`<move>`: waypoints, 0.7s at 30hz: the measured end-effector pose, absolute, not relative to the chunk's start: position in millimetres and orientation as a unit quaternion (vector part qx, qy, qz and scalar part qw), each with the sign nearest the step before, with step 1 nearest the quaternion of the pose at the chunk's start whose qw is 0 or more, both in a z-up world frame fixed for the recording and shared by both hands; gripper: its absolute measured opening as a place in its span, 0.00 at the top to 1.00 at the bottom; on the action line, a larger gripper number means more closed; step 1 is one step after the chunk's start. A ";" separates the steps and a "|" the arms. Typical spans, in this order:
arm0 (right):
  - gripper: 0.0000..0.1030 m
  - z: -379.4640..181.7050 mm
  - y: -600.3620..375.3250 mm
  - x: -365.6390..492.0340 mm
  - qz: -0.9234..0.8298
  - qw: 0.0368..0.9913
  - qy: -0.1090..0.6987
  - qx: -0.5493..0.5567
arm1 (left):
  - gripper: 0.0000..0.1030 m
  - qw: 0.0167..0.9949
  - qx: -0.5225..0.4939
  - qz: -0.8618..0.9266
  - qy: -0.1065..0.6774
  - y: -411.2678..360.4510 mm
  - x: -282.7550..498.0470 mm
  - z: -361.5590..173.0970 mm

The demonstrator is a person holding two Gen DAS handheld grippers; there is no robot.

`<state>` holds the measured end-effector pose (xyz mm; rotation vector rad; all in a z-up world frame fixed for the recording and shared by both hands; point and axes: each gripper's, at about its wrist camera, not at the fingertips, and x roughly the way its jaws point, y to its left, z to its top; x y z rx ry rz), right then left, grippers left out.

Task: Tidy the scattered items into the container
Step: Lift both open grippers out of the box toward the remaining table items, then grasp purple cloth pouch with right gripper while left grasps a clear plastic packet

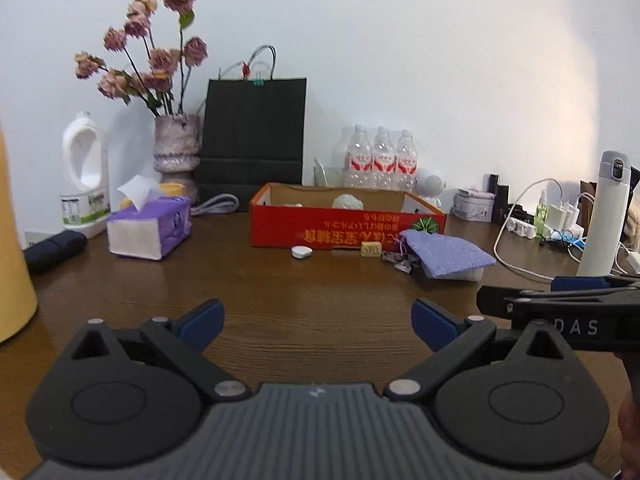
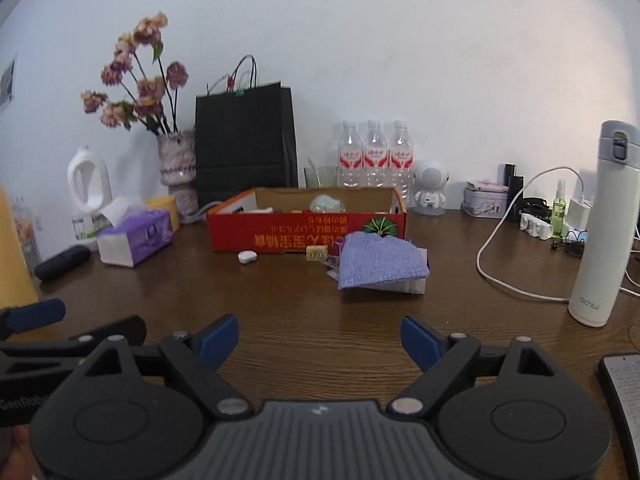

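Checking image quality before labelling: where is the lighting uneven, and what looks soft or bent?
Left wrist view: warm glow on the wall at right, flowers smeared, black vignette top corner. Right wrist view: wall evenly lit, thermos leaning from fisheye bend, red box lettering soft.

Red box [image 2: 256,236] with yellow print, lilac woven cloth [image 2: 380,262], dark wood-grain table [image 2: 320,312].

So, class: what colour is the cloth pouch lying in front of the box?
Lavender purple; the cloth pouch shows best in the right wrist view.
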<state>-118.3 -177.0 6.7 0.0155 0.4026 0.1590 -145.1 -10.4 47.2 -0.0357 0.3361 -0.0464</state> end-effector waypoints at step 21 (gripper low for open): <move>0.97 -9.2 -208.3 124.6 0.066 0.961 0.266 -0.039 | 0.61 0.926 0.072 -0.242 0.282 -92.7 124.7 15.0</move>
